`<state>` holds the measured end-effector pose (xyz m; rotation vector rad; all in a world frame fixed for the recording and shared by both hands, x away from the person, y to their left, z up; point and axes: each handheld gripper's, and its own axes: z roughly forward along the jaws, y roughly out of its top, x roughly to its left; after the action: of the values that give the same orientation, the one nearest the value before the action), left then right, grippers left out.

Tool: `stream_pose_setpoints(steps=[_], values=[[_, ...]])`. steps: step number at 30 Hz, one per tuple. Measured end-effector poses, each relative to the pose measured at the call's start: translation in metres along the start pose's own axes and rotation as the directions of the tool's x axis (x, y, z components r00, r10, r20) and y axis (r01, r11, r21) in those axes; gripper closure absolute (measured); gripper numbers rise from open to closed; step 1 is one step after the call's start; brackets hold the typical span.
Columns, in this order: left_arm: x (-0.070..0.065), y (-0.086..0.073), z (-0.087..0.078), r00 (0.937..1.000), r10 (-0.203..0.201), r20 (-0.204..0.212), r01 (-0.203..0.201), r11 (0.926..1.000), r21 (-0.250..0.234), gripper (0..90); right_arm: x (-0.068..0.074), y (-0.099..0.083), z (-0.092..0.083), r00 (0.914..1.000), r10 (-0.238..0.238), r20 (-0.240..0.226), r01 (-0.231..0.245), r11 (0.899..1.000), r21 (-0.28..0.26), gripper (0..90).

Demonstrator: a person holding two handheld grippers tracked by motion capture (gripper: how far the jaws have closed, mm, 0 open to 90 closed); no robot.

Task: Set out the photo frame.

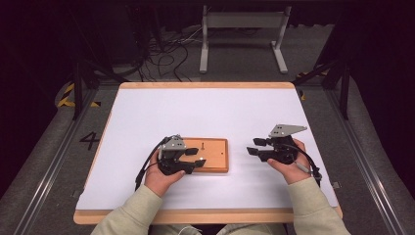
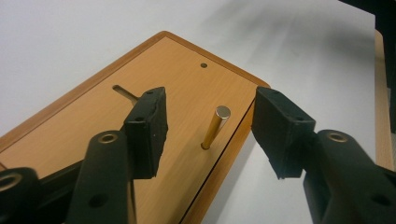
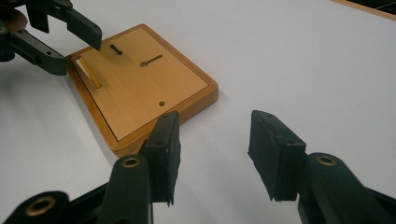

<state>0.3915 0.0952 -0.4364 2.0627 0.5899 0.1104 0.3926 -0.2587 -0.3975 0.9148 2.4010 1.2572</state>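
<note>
A wooden board (image 1: 213, 155) lies on a white table (image 1: 147, 112). The left gripper (image 2: 210, 130) straddles an upright brass pin (image 2: 215, 127) near the board's edge, jaws spread, untouching; an off-centre squeeze could tip it. Right of the board, the right gripper (image 3: 212, 149) waits, spread and empty.

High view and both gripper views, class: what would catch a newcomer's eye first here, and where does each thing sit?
First, the wooden board lying on the white table, nearer the person's left. Next, the brass pin standing upright near one edge of the board, with the left gripper open around it, jaws either side and not touching. The right gripper is held open over bare table to the board's right.
</note>
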Motion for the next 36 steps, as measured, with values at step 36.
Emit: stream_pose_setpoints(steps=[36], values=[[-0.016, -0.008, 0.017, 0.9500, 0.298, -0.093, -0.290, 0.9528, 0.089, 83.8, 0.001, -0.001, 0.003, 0.9997, -0.001, -0.026, 0.001, 1.000, -0.002, 52.9]])
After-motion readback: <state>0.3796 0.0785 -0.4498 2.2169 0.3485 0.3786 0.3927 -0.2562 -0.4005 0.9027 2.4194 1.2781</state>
